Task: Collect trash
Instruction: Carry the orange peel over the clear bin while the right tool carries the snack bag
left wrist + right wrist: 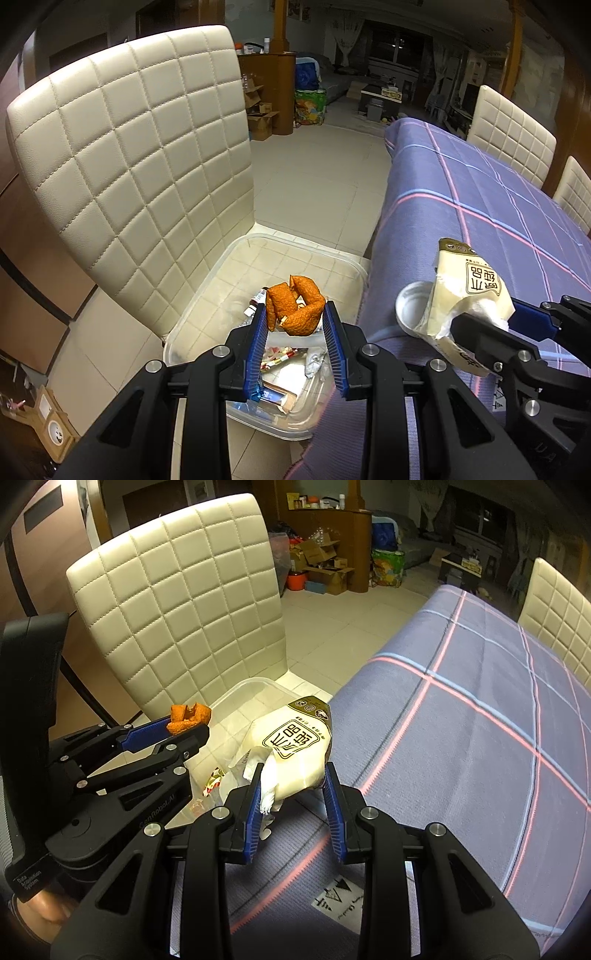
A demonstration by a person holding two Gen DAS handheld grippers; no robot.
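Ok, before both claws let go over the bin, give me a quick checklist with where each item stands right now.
1. Left claw grips the orange peel: ok.
2. Right claw grips the cream wrapper: ok.
3. Peel over the clear plastic bin on the chair: ok.
4. Wrapper over the bin: not ok, it hangs at the edge of the tablecloth, partly above the bin's rim.
5. Room left in the bin: ok, trash covers only its near end.
6. White lid beside the wrapper held too: cannot tell.

Left gripper [295, 314] clamped on orange peel [294, 309], above clear plastic bin [207, 295] on cream quilted chair [140, 155]. Right gripper [491, 317] pinches cream wrapper [465, 295] over plaid tablecloth [480, 192] edge.
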